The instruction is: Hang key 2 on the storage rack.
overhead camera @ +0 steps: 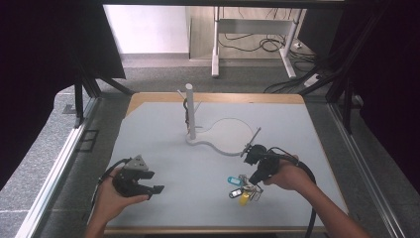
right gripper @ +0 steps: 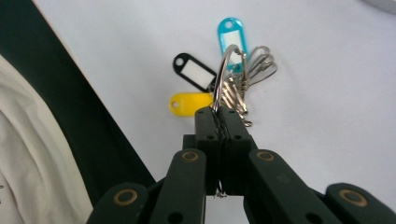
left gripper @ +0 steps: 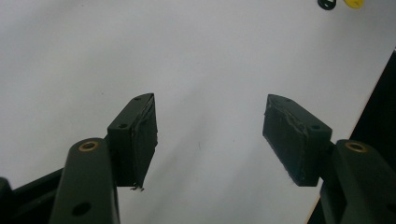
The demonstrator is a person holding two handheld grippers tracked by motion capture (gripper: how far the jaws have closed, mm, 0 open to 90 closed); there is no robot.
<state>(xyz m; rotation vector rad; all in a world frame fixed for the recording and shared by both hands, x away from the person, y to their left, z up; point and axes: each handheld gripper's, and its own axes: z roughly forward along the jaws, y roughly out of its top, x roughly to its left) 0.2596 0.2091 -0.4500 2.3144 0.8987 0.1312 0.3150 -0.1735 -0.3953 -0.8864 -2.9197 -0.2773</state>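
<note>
one key ring with its tagged keys hangs clamped in the right tongs just above the surface, its hanging on the distant stand seemingly pending, while left tongs gape empty.

A pale grey table top with a wooden edge sits on grey carpet. Black curtains hang at both sides. Beyond stands a white desk frame with 2 legs, black cables on the floor beneath it.
</note>
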